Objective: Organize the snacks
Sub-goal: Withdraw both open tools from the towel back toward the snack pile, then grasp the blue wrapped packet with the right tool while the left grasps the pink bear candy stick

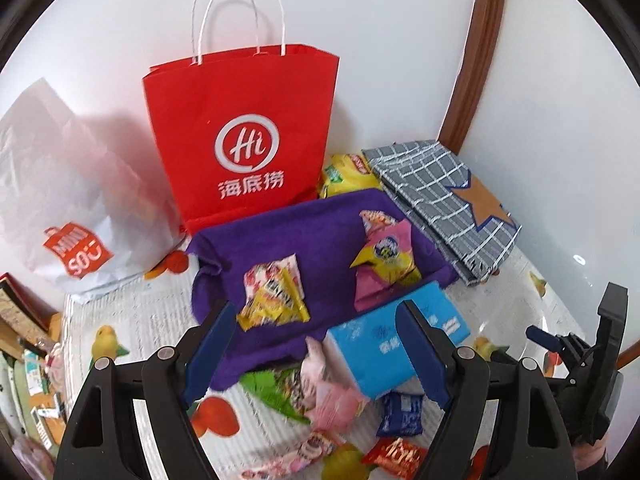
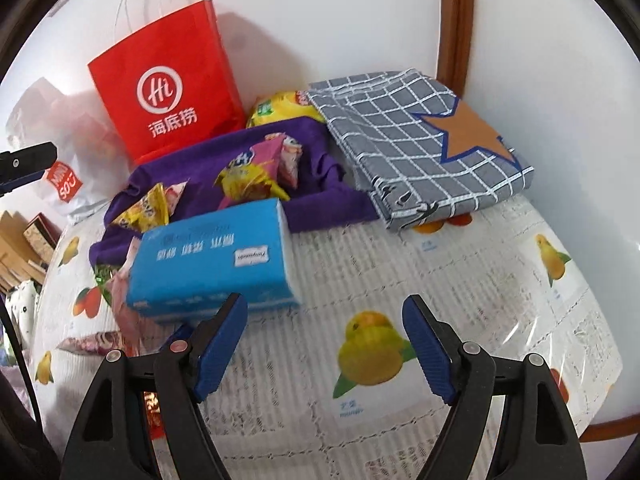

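**Loose snacks sit right under the left gripper, right one is off to the side**

Fruit-print tablecloth [image 2: 400, 240] under clear plastic, white wall behind, and a lot of stuff packed against that wall: a red Haidilao paper bag [image 1: 240, 128], a white Miniso bag [image 1: 76, 200], a folded grey checked cloth with a star patch [image 1: 444, 200], and a yellow chip bag [image 1: 344, 174] wedged between the red bag and the cloth.

The purple cloth [image 1: 312, 228] looks like the collecting spot. 2 bunches of snack packets already lie on it: a yellow and pink bunch [image 1: 276, 292] at its near edge and a pink and yellow bunch [image 1: 384, 260] further back.

What's left is the loose pile [image 1: 320, 400] on the tablecloth: pink packets, a green one, a small blue packet [image 1: 402, 414] and a red packet [image 1: 396, 456]. It's wedged beside a blue tissue pack [image 1: 392, 344] that sits just off the purple cloth.

The left gripper [image 1: 316, 348] has its jaws spread wide with nothing in them, and the pile lies directly below and between its fingers, so it's clearly the nearer one. The pink packets run roughly along the gripper's pointing line, so I'd guess a straight drop would do.

The right gripper [image 2: 324, 344] is also wide and empty, over bare tablecloth. The pile is off to its left, mostly hidden behind the tissue pack, whose long side runs across its view.
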A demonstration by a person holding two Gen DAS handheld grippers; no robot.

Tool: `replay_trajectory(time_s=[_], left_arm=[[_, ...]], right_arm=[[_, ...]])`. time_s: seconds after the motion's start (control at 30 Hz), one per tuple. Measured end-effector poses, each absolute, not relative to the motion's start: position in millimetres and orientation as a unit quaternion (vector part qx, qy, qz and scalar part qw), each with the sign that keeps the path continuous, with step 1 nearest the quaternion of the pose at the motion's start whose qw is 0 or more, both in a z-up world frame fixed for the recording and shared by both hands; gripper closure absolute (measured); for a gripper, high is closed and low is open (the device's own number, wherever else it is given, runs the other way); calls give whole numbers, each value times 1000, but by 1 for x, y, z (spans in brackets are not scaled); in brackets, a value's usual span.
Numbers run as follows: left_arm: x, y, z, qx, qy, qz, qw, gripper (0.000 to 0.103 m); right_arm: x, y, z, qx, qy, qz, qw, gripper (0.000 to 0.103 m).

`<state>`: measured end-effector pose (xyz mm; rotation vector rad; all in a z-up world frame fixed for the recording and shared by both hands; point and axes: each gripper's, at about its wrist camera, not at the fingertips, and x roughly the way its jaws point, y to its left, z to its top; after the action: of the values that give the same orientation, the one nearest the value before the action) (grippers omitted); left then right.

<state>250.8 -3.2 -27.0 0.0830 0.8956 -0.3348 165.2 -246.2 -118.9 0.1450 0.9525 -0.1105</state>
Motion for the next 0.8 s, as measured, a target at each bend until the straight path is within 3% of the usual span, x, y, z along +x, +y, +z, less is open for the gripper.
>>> replay_trajectory(time_s=[0.8], left_arm=[[191,47,-87,-28,484,-139,863,22]], right_arm=[[125,-214,-133,35,456,-26,889,24]])
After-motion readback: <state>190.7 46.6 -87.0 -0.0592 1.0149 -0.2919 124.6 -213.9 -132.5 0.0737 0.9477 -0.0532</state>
